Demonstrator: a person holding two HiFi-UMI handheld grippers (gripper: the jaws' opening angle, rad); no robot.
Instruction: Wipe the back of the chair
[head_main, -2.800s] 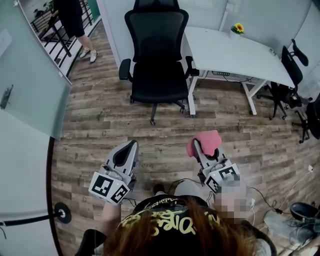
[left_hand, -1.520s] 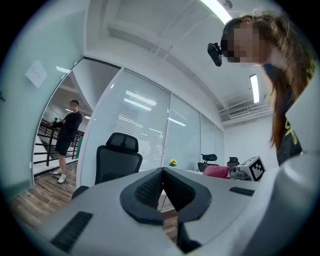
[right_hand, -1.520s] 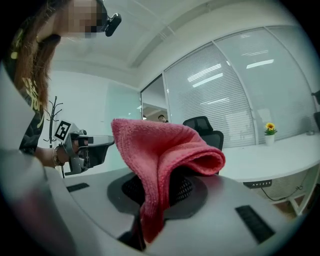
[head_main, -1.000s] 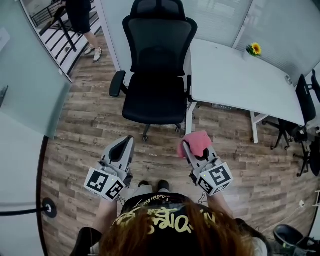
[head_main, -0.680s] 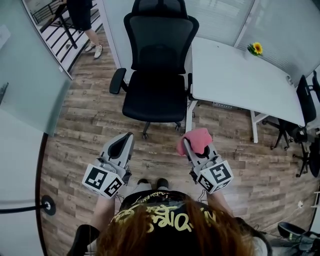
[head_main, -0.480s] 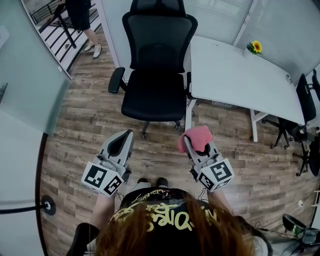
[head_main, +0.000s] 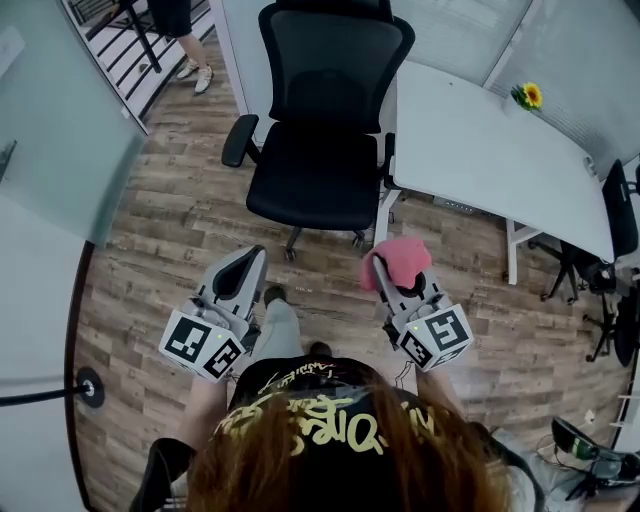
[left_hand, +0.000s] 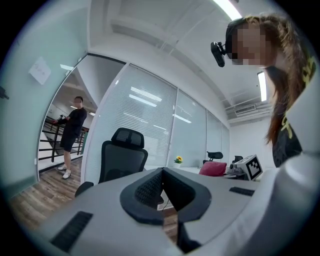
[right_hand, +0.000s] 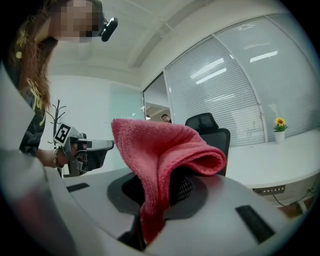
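Observation:
A black office chair (head_main: 325, 120) with a mesh back and headrest faces me, its seat toward me, beside the white desk. In the left gripper view the chair (left_hand: 120, 159) stands ahead on the left. My right gripper (head_main: 385, 270) is shut on a folded pink cloth (head_main: 398, 257), which drapes over its jaws; the same cloth (right_hand: 160, 152) fills the middle of the right gripper view. My left gripper (head_main: 250, 262) is shut and holds nothing. Both grippers hang in front of the chair's seat, well short of it.
A white desk (head_main: 490, 160) with a small sunflower (head_main: 528, 96) stands right of the chair. A glass partition (head_main: 50, 130) runs along the left. Another person (head_main: 185, 40) stands at the far left by a railing. Black chairs (head_main: 615, 220) and cables crowd the right edge.
I have walked closer to the chair, which now looms larger in the head view. Both grippers keep their pose, the cloth still clamped in the right one.

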